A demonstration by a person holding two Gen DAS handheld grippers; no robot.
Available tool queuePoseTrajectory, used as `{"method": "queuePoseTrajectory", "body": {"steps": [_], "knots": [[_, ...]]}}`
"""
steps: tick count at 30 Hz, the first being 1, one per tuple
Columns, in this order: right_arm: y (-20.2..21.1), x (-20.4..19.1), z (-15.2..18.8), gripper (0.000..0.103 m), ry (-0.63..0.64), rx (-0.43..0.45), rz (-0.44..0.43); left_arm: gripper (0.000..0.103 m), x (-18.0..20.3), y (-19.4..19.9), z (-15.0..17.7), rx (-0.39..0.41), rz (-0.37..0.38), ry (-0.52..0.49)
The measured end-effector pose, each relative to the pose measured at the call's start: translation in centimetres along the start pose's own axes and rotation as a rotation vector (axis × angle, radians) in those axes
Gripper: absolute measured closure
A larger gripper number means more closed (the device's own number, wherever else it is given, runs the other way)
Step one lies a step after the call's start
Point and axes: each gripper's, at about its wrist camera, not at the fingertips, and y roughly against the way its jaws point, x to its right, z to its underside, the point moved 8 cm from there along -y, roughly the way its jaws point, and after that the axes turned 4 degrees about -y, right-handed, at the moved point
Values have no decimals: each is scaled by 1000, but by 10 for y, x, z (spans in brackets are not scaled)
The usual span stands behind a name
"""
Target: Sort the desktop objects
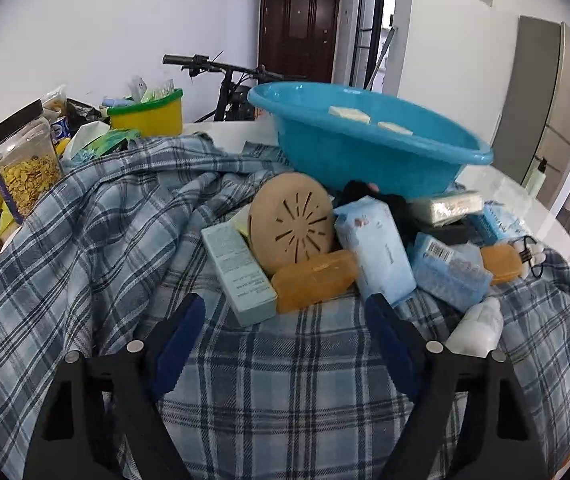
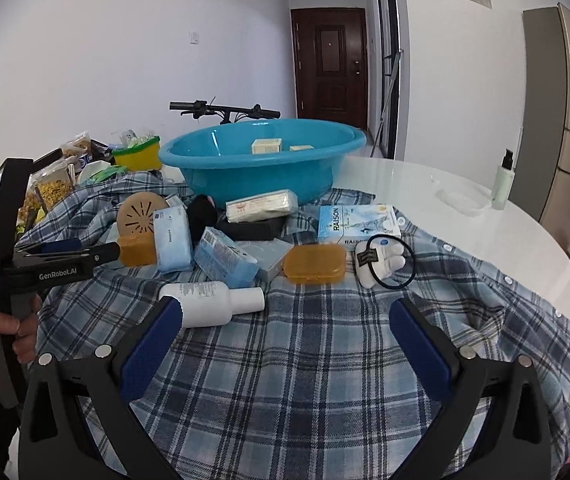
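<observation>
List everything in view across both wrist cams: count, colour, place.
basin: 1, blue, back of the table, pale boxes inside
plaid shirt: 1, blue-white, spread over the table
amber cases: 2, orange, one mid-pile, one at left by the disc
slotted disc: 1, tan, left of pile, tilted
white bottle: 1, lying on its side near the front
RAISON box: 1, pale blue, right of pile
tissue packs: several, light blue, centre
plush with black ring: 1, white, right
pump bottle: 1, pale green, far right
yellow tub: 1, green rim, back left
cereal jar: 1, clear, left
left gripper: open
right gripper: open
</observation>
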Motion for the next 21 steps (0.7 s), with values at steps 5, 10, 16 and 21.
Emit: {"method": "queuePoseTrajectory", "body": {"steps": [5,10,16,21], "knots": [[-3,0,2,0,-4,-12,0,50,11,2,-8,31,11,-34],[-1,-4,1,0,8,-9,0,73,26,-10,-9,-30,115,-52],[0,-4,1,0,8,-4,1,15,19,-15,-21,3,27,-118],[-1,4,2,0,-13,-11,12,15,30,-22,-24,-4,96,-141]]}}
